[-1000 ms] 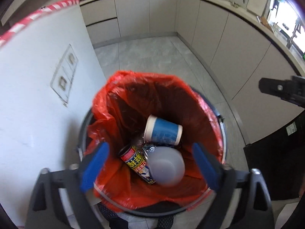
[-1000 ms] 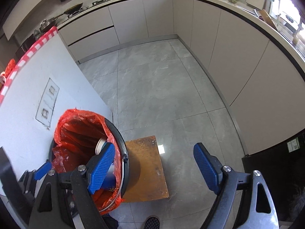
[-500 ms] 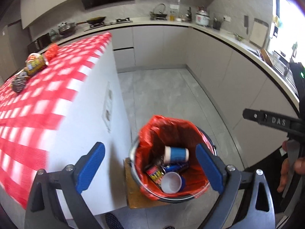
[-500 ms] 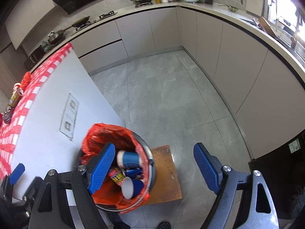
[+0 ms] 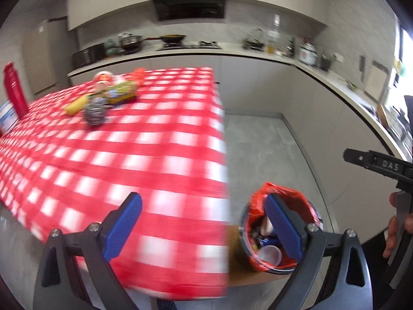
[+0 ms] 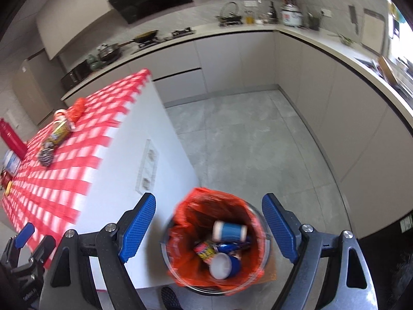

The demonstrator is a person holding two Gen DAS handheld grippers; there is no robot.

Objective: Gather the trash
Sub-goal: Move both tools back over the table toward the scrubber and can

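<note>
Left wrist view: both the left gripper (image 5: 204, 228) and the right gripper (image 6: 209, 228) gape empty; the crumpled wrapper (image 5: 95, 110) looks light and soft, best pinched mid-body.

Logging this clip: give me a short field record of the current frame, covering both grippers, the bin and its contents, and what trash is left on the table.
left gripper: open, nothing between the fingers
right gripper: open, empty, above the bin
bin: on the floor beside the table's white end, red bag liner
bin contents: blue-and-white cup, white cup, printed wrappers
table: red-and-white checked cloth
trash left on table: cluster at the far end, blurred; includes a dark crumpled piece
</note>
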